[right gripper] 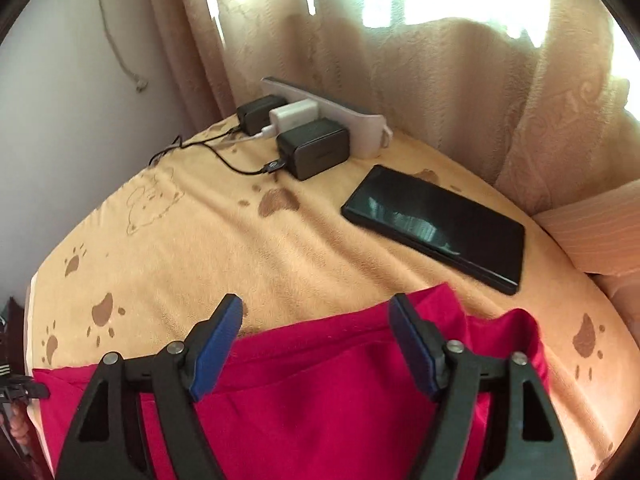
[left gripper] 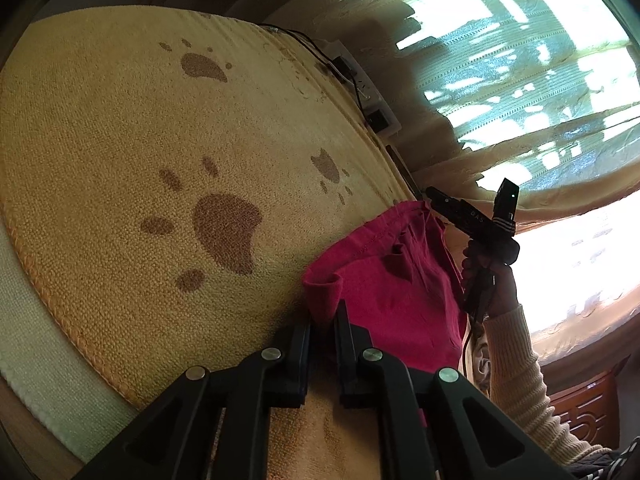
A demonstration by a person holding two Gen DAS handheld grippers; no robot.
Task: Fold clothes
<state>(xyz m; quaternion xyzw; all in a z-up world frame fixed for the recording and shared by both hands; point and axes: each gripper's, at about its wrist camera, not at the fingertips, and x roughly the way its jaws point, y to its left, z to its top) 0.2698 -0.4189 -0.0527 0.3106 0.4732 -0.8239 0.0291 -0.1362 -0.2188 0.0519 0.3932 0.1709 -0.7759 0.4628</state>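
A red garment (left gripper: 384,292) lies on a tan paw-print towel (left gripper: 120,128) spread over a table. At the bottom of the left wrist view, my left gripper (left gripper: 324,324) has its jaws nearly together, pinching a rolled corner of the garment. The right gripper (left gripper: 434,198), held by a hand in a cream sleeve, hovers at the garment's far corner. In the right wrist view my right gripper (right gripper: 316,308) stands wide open just above the red garment's (right gripper: 320,392) far edge. Nothing sits between its blue pads (right gripper: 218,344).
A white power strip (right gripper: 368,120) with black and white chargers and cables sits at the towel's far side, and a black phone (right gripper: 436,228) lies beside it. Beige curtains (right gripper: 440,60) hang behind. A carved wooden piece (left gripper: 588,404) stands at the lower right.
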